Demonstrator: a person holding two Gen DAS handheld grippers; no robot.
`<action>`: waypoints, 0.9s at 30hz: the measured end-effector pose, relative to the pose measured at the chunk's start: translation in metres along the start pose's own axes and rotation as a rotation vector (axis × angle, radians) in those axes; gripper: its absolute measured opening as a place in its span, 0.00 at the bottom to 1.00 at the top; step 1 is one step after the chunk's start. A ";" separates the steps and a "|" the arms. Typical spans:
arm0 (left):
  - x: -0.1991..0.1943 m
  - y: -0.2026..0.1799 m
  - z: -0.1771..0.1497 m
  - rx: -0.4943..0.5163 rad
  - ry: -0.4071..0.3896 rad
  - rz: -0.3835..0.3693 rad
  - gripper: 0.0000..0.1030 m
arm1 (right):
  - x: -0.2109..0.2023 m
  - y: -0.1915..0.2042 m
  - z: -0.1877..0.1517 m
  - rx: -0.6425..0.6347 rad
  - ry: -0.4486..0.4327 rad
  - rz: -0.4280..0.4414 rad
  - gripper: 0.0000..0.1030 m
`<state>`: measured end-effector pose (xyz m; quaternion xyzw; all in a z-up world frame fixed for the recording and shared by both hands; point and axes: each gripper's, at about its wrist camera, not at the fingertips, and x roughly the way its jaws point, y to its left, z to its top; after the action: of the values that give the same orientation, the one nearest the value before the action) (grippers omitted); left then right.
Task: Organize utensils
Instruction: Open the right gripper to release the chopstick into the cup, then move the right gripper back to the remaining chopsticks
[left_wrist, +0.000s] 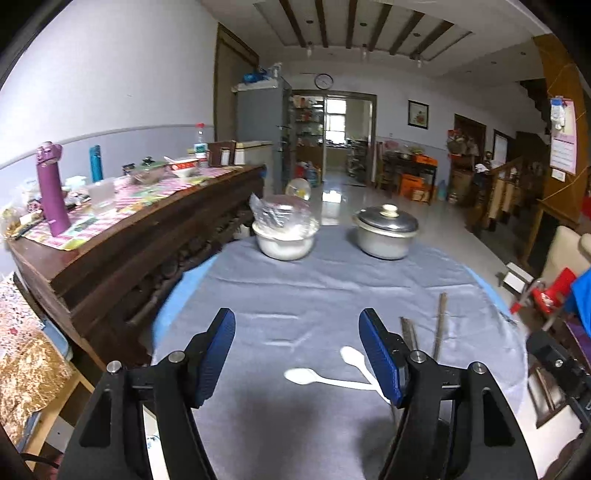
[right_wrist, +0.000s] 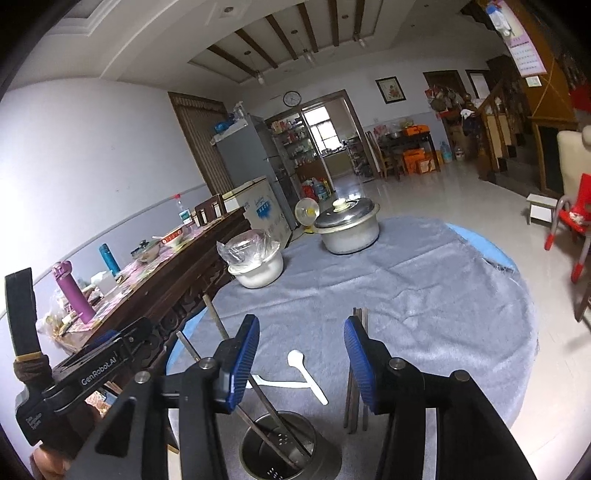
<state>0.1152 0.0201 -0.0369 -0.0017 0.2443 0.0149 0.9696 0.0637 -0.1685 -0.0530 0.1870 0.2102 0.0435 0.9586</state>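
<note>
- A metal holder (right_wrist: 290, 448) is stood on the grey-clothed table (right_wrist: 424, 288) at the near edge, directly below the right tool (right_wrist: 301, 363), and two chopsticks (right_wrist: 218, 325) are already leaned in it, tips down; it is judged to be the collecting point for the utensils.
- Two white spoons (right_wrist: 301, 363) are left lying crossed on the cloth just beyond the holder, and a further bundle of chopsticks (right_wrist: 356, 391) is laid flat beside them, so these are taken as still to be gathered.
- The right tool is held with its jaws spread wide and nothing between them, above the holder.
- The left tool (left_wrist: 297, 350) is likewise kept wide open and empty, poised over the spoons (left_wrist: 304, 376), probably for the next pick.
- A covered bowl (left_wrist: 284, 240) and a lidded pot (left_wrist: 386, 232) are set well apart at the far side, out of the working area.
</note>
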 end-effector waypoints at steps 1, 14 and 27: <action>0.000 0.002 0.000 0.000 -0.003 0.008 0.68 | 0.000 0.001 0.000 -0.002 -0.001 -0.002 0.49; 0.020 0.034 -0.002 -0.035 0.049 0.079 0.69 | 0.023 0.004 -0.007 -0.007 0.054 -0.040 0.49; 0.081 0.055 -0.022 -0.098 0.209 0.088 0.69 | 0.060 -0.017 -0.012 0.026 0.119 -0.096 0.49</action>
<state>0.1742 0.0774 -0.0943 -0.0400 0.3430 0.0689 0.9359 0.1128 -0.1706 -0.0927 0.1861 0.2761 0.0057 0.9429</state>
